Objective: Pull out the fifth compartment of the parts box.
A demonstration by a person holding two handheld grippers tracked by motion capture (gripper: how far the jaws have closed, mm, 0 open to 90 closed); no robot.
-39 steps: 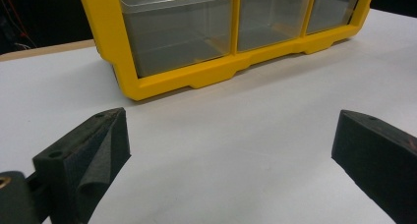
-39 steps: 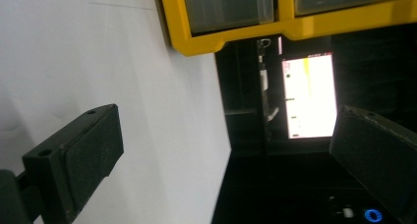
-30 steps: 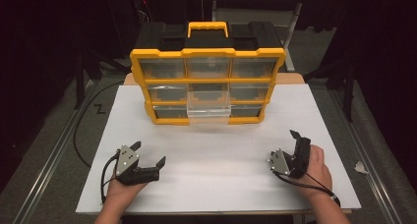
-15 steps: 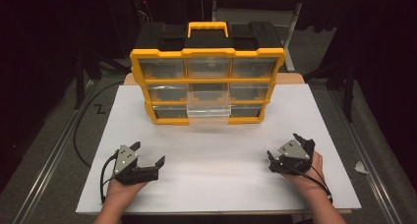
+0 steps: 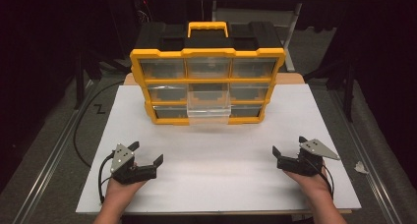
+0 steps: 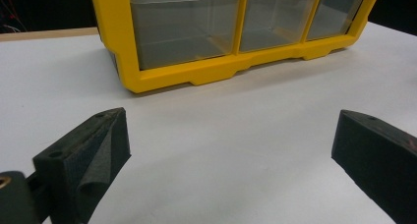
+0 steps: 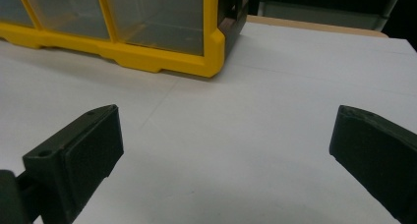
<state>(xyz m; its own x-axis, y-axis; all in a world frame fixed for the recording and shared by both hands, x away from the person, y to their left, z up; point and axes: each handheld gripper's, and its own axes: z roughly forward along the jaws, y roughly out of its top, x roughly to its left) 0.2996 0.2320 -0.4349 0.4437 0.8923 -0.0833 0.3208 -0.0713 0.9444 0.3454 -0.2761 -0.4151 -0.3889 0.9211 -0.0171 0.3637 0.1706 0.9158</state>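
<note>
Yellow drawer cabinet [image 5: 207, 86] stands well ahead of both grippers, w/ clear bottom-middle drawer [image 5: 209, 114] pulled partway out; contents can't be made out. Left gripper [image 5: 146, 154] & right gripper [image 5: 288, 146] rest low over white table [image 5: 211, 155], jaws spread wide, holding nothing.

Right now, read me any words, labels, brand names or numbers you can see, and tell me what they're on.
None can be read: the yellow drawer organizer, its pulled-out clear drawer, the white table and both grippers carry no legible text.
</note>
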